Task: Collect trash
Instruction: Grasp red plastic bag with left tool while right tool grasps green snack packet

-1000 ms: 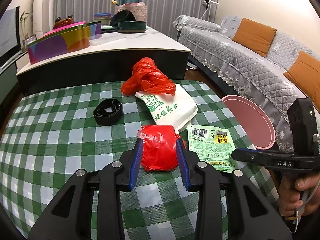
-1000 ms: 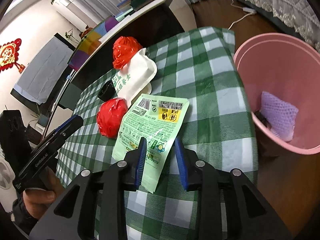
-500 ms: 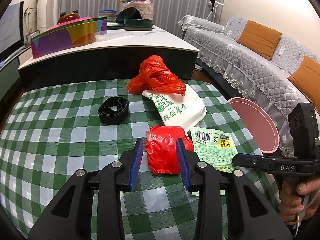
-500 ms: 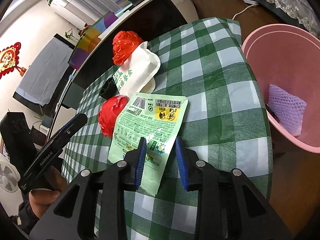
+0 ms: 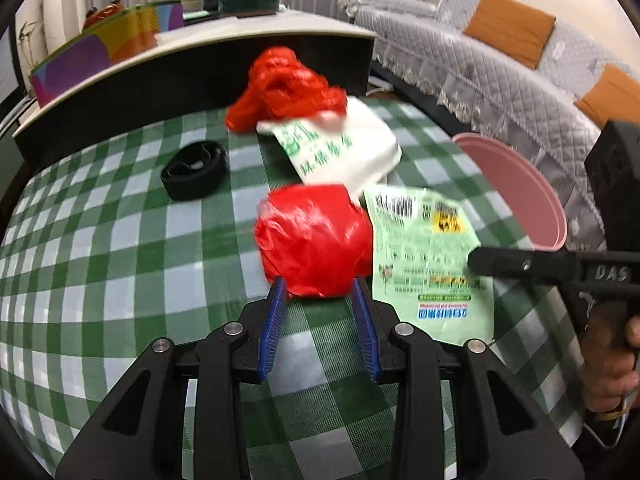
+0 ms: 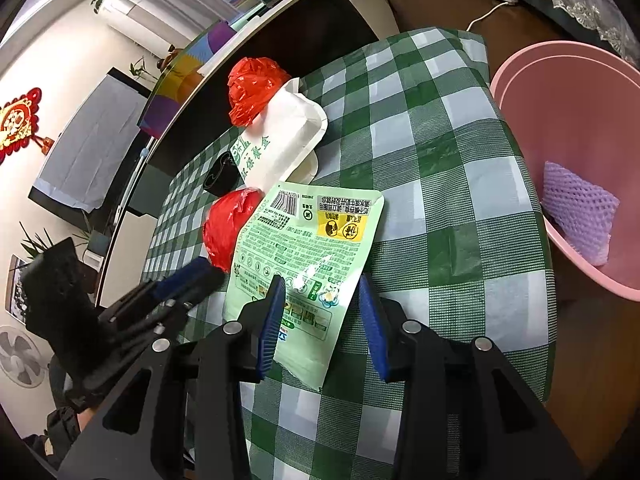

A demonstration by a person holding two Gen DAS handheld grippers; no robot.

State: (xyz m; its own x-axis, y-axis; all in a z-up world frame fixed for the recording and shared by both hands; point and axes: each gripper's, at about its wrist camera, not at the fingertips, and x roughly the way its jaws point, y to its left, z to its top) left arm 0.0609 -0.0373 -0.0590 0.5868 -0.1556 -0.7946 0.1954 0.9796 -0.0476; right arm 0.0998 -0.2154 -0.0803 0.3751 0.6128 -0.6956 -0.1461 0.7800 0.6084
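- Left gripper (image 5: 319,292) spread open, blue pads level with the near edge of the red crumpled bag (image 5: 314,238), both tips just at its rim, nothing clamped
- Red crumpled bag resting on the green checked tablecloth (image 5: 120,240), just left of the green snack packet (image 5: 426,256) and touching its edge
- Right gripper (image 6: 322,294) also open, straddling the lower part of the green snack packet (image 6: 304,264), with the packet's torn bottom corner lying between the blue pads and flat on the cloth, not pinched
- From the left view, right gripper's tip (image 5: 520,262) seen over the packet's right edge, held by a hand (image 5: 612,356)
- From the right view, left gripper (image 6: 188,280) reaching in toward the red crumpled bag (image 6: 226,230)
- Farther back: white takeaway box (image 5: 340,152) with green print, behind the bag and packet; a second red plastic bag (image 5: 286,86) touching its far end
- Black band (image 5: 195,170) lying on the cloth to the left, apart from the rest
- Pink bin (image 6: 576,160) beside the table's right edge, lower than the tabletop, holding a purple foam net (image 6: 578,216)
- Grey quilted sofa (image 5: 500,80) with orange cushions beyond the bin
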